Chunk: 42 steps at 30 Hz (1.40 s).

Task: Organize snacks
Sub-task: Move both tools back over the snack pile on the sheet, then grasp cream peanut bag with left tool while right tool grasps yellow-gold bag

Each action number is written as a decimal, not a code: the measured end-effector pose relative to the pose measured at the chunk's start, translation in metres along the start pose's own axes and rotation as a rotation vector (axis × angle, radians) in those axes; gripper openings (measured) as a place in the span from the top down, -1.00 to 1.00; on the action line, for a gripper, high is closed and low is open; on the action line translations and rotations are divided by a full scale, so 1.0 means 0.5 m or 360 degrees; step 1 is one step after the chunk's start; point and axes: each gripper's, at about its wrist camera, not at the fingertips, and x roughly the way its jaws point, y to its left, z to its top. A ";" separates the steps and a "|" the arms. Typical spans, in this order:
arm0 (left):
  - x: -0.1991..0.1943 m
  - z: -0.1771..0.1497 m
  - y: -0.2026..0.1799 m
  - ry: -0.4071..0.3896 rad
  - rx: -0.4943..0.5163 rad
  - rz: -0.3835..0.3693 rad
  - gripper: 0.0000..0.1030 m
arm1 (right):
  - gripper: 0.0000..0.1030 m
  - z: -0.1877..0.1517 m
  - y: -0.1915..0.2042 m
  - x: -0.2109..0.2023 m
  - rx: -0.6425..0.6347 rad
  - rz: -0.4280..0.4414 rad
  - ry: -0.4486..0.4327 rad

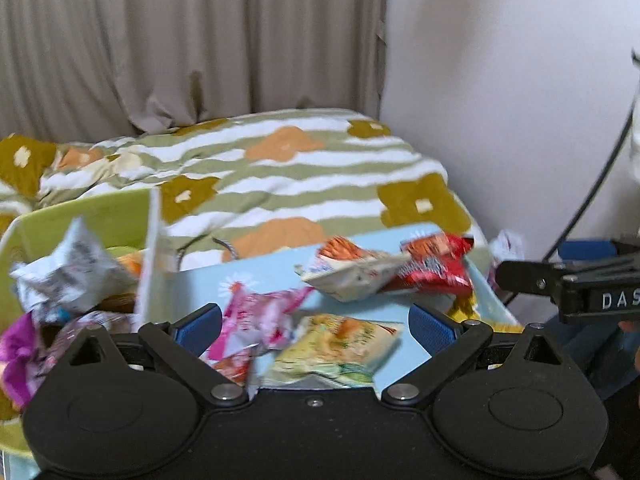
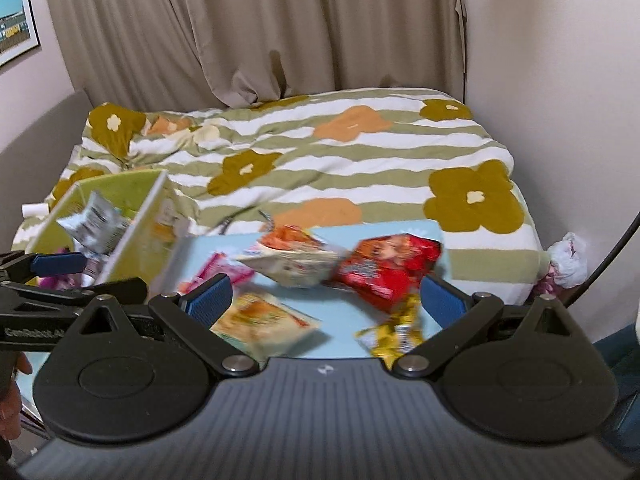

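Observation:
Several snack packets lie on a light blue surface: a red packet, an orange-and-cream packet, a pale yellow packet, a pink packet and a yellow wrapper. In the left wrist view the same show as red packet, orange-and-cream packet, yellow packet and pink packet. A green box on the left holds a white crumpled packet. My left gripper is open over the packets. My right gripper is open and empty.
A bed with a striped floral duvet lies behind the snacks. Beige curtains hang at the back, a white wall stands on the right. A purple packet sits low left. A cable hangs at right.

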 end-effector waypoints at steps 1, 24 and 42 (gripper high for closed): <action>0.017 -0.001 -0.016 0.0015 0.0044 0.0009 -0.97 | -1.00 -0.004 -0.014 0.010 -0.0006 0.0002 0.0010; 0.292 -0.113 -0.136 0.0449 0.0623 0.0244 -0.71 | -0.84 -0.117 -0.114 0.184 -0.0288 0.0118 0.0280; 0.256 -0.120 -0.141 0.0460 0.0387 0.0208 -0.23 | -0.61 -0.137 -0.113 0.225 -0.0400 0.0129 0.0344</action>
